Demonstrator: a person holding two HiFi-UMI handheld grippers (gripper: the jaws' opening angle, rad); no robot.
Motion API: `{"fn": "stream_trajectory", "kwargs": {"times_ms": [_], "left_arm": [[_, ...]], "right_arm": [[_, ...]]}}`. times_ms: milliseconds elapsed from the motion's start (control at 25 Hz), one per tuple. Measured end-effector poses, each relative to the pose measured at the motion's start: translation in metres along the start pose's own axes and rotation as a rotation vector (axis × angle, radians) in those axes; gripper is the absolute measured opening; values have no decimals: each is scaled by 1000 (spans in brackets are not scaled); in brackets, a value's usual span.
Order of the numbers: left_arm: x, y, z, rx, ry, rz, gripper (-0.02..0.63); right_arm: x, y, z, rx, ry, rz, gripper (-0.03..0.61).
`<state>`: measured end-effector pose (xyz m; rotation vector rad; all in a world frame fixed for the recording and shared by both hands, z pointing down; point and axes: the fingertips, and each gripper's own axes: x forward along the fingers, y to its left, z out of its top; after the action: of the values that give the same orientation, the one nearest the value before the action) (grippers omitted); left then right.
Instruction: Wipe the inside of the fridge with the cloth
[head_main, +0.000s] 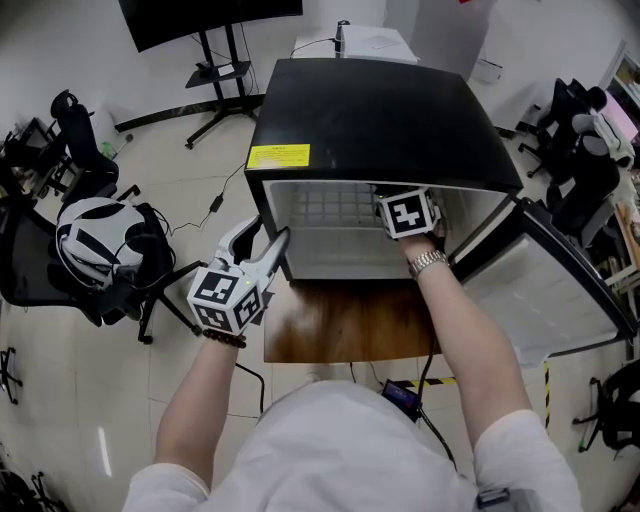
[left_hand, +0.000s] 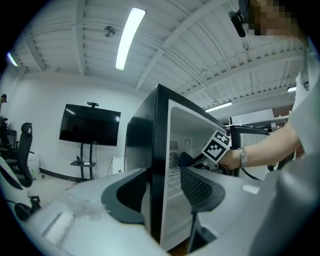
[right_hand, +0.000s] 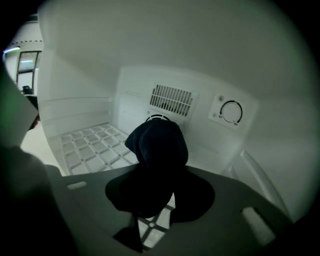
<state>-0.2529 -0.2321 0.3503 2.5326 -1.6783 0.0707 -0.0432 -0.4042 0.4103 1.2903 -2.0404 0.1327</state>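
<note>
A black mini fridge (head_main: 370, 110) stands with its door (head_main: 560, 290) swung open to the right. Inside it, my right gripper (right_hand: 160, 195) is shut on a dark bunched cloth (right_hand: 159, 147). The cloth hangs above the white wire shelf (right_hand: 95, 145), just in front of the back wall's vent (right_hand: 172, 100). From the head view only that gripper's marker cube (head_main: 408, 213) shows at the fridge mouth. My left gripper (head_main: 268, 238) is open at the fridge's left front corner. The side wall's front edge (left_hand: 159, 150) stands between its jaws, with gaps on both sides.
A thermostat dial (right_hand: 231, 111) sits on the back wall, right of the vent. The fridge rests on a wooden top (head_main: 350, 325). A TV stand (head_main: 215, 60) is at the back left, an office chair (head_main: 90, 250) on the left, and more chairs (head_main: 580, 150) on the right.
</note>
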Motion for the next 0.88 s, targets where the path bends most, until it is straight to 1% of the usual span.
{"fn": "stream_trajectory", "kwargs": {"times_ms": [160,280,360,520,720,880], "left_arm": [[0,1,1,-11,-5,10,215],[0,1,1,-15,-7,17,215],[0,1,1,-18,-7,22,215],[0,1,1,-19,-7,28,219],[1,0,1,-22,-5,31,227],[2,-1,1,-24,-4,26,233]], "right_arm": [[-4,-24,-3,7,-22,-40,121],[-7,-39,-14,29,11,-75,121],[-7,-47,-14,29,-3,-94,121],[-5,-48,-5,25,-44,-100,118],[-6,-51,-7,49,-19,-137,118],[-7,-53,-7,64,-19,-146,118]]}}
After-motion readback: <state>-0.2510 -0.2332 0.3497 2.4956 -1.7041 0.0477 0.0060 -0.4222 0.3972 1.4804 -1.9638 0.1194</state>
